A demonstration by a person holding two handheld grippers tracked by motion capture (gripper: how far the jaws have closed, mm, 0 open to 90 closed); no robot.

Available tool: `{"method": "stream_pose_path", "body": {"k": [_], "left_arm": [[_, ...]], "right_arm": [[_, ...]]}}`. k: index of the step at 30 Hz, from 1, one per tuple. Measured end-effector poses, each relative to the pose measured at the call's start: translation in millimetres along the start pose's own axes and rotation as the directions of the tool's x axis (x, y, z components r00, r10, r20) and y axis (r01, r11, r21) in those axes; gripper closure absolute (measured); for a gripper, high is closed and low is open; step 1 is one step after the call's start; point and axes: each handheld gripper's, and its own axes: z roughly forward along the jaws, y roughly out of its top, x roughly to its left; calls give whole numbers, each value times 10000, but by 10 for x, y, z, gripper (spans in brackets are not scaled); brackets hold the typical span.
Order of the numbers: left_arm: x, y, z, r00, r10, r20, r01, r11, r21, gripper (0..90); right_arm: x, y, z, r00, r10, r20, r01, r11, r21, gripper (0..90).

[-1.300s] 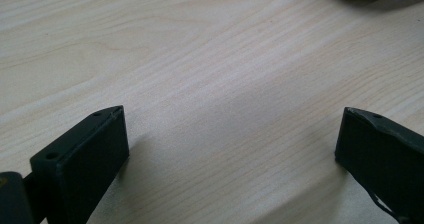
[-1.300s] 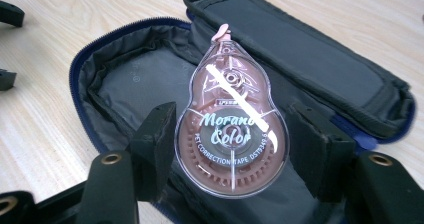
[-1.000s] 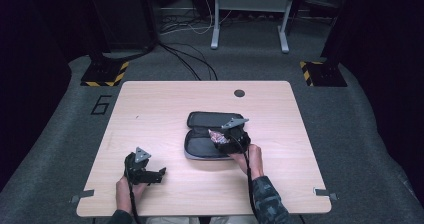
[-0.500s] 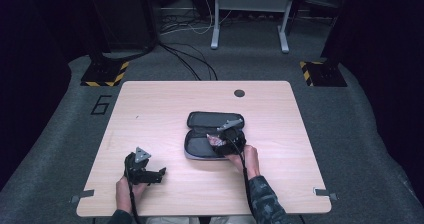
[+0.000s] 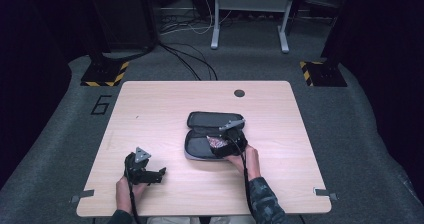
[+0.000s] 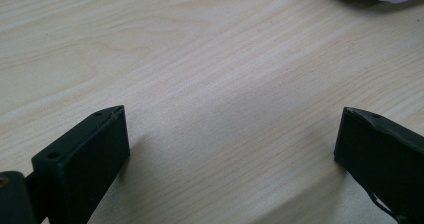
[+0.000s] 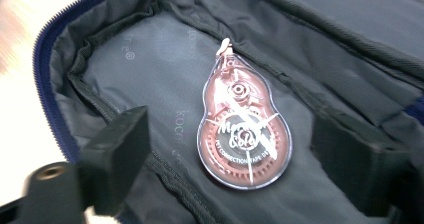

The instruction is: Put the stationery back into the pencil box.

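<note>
Wooden tabletop (image 5: pixel 150 114): correction tape (image 7: pixel 243 134) now lies inside the open pencil case (image 5: pixel 201 120); right gripper (image 7: pixel 235 169) fingers just opened wide off it, left gripper (image 5: pixel 161 173) idle, fingers wide. Zipping probably remains.

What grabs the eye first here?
The open dark pencil case at mid-table, with a pink correction tape dispenser lying flat on its lining. The right gripper hangs over it, its jaws just opened, standing either side of the dispenser without touching it. The left gripper rests open on the bare wooden table, near the front-left.
</note>
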Motion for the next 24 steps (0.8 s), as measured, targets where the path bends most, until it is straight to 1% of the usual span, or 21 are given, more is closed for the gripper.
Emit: {"method": "stream_pose_path", "body": {"k": [1, 4, 5, 6, 8, 9, 11, 13, 14, 15, 16, 17, 18, 19, 20, 21, 22, 24], "left_arm": [[0, 0, 0, 10000, 2, 1, -2, 10000, 1, 9], [0, 0, 0, 10000, -4, -2, 4, 10000, 1, 9], [0, 0, 0, 10000, 1, -2, -1, 10000, 3, 9], [0, 0, 0, 10000, -2, 1, 2, 10000, 1, 9], [-1, 0, 0, 10000, -7, -5, 7, 10000, -3, 9], [-12, -2, 9, 9999, -163, -18, 162, 9998, -133, 9], [-12, -2, 9, 9998, -172, -25, 172, 9997, -144, 10], [-12, -2, 9, 9999, -167, -19, 167, 9998, -144, 10], [-12, -2, 9, 9999, -167, -19, 167, 9998, -144, 11], [-13, -2, 9, 9999, -170, -20, 169, 9997, -154, 11], [-10, 1, 1, 9999, -162, 40, 162, 9999, -43, 12], [-9, 1, 1, 9999, -142, 17, 142, 9999, -51, 12], [-13, -3, 9, 9998, -178, -7, 178, 9997, -156, 12], [-10, 0, 3, 9999, -156, 35, 157, 9999, -70, 13], [-13, -2, 7, 9998, -175, 6, 175, 9998, -124, 13], [-10, 2, 1, 9999, -157, 50, 157, 9999, -37, 13], [-11, 1, 2, 9999, -159, 28, 159, 9999, -61, 13], [-11, 0, 4, 9999, -165, 21, 165, 9998, -85, 13]], "right_arm": [[-10, -2, -20, 10000, -40, -63, 40, 9999, -101, 137], [-25, -12, -104, 9997, -65, -217, 61, 9998, -175, 108], [-26, -15, -134, 9998, -98, -183, 93, 9996, -251, 106], [-15, -19, -166, 9997, 3, -234, -9, 9997, -246, 103], [-22, -31, -225, 9996, -179, -211, 171, 9991, -384, 96], [-19, -45, -258, 9996, -166, -223, 157, 9990, -410, 90], [-14, -67, -329, 9997, -55, -217, 44, 9986, -519, 75], [-29, -111, -444, 9999, -118, -56, 113, 9970, -764, 64], [-29, -111, -444, 9999, -118, -56, 113, 9970, -764, 64], [-29, -129, -489, 10000, -18, -6, 17, 9970, -774, 61], [-38, -148, -524, 10000, -35, 71, 41, 9965, -832, 58], [-38, -169, -569, 9998, 92, 159, -78, 9962, -869, 58], [-55, -188, -607, 9996, 8, 273, 19, 9953, -969, 58], [-66, -211, -650, 9993, 30, 363, 6, 9951, -988, 58], [-81, -241, -696, 9988, 121, 469, -72, 9944, -1050, 58], [-99, -260, -729, 9985, 87, 543, -31, 9948, -1021, 58], [-116, -287, -767, 9980, 131, 614, -65, 9943, -1062, 59], [-149, -342, -846, 9957, 286, 884, -189, 9939, -1087, 58]]}}
